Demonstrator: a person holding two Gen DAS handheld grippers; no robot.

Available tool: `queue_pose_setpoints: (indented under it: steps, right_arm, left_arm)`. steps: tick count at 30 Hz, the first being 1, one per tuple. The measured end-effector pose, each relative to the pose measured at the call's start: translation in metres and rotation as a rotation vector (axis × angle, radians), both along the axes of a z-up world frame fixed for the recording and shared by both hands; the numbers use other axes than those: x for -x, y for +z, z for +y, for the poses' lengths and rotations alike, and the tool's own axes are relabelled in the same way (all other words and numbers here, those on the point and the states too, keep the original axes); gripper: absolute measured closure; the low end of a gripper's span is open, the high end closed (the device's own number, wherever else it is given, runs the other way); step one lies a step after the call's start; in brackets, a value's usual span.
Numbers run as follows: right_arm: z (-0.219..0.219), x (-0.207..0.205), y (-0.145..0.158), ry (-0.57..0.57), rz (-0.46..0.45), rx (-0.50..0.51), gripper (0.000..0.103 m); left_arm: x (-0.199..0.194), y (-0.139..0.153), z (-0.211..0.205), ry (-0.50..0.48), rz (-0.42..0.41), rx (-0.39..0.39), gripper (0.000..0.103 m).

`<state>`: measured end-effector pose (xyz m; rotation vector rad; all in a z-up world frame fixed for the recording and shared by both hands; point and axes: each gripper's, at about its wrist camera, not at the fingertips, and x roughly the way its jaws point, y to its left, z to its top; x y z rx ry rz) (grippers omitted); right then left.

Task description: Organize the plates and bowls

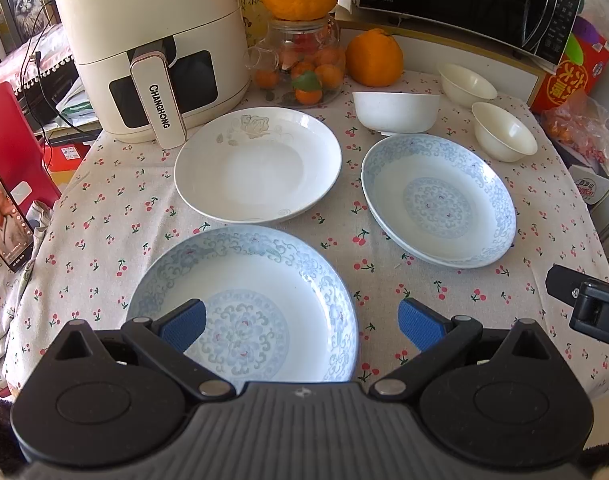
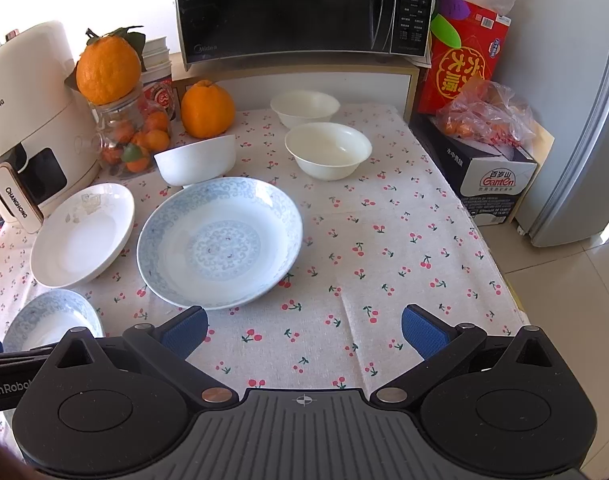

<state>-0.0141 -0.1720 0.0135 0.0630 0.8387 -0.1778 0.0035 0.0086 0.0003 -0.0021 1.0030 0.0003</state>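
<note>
Left view: near blue plate, near rim hidden behind gripper body. Phone cut by left edge, screen too blurred to read. Other gripper cut by right edge, fingers out of frame.

Right view: same plate half hidden behind gripper. Air fryer cut by left edge. Microwave top cropped, panel text too small.

Right claw wide apart, holding nothing, over bare cherry-print cloth on the surface. Blue-patterned plate at 11 o'clock from it, white plate just beside that at 9 o'clock, second blue plate cut off at the left edge. Three white bowls: one at the blue plate's 12 o'clock rim, two toward 1 o'clock, below the microwave.
</note>
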Motion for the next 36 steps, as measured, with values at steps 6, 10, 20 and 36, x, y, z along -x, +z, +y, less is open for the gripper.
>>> queue_pose_setpoints:
  steps: [6,10,20,36]
  right_arm:
    - [0.0001,-0.0007,0.001,0.0,0.002,0.0,0.0]
    - [0.0,-0.0006,0.0013,0.0,0.002,-0.003,0.0]
    - [0.0003,0.0009,0.0037,0.004,-0.004,-0.01,0.0]
    - [0.0005,0.0006,0.0046,0.004,-0.003,-0.013,0.0]
  left_arm:
    - [0.0001,-0.0002,-0.0004,0.0,-0.002,-0.001,0.0]
    - [0.0,-0.0003,-0.0006,0.0,-0.003,-0.001,0.0]
    - [-0.0007,0.0,-0.0001,0.004,-0.01,-0.001,0.0]
    - [0.0006,0.0004,0.0,0.011,-0.025,-0.002,0.0]
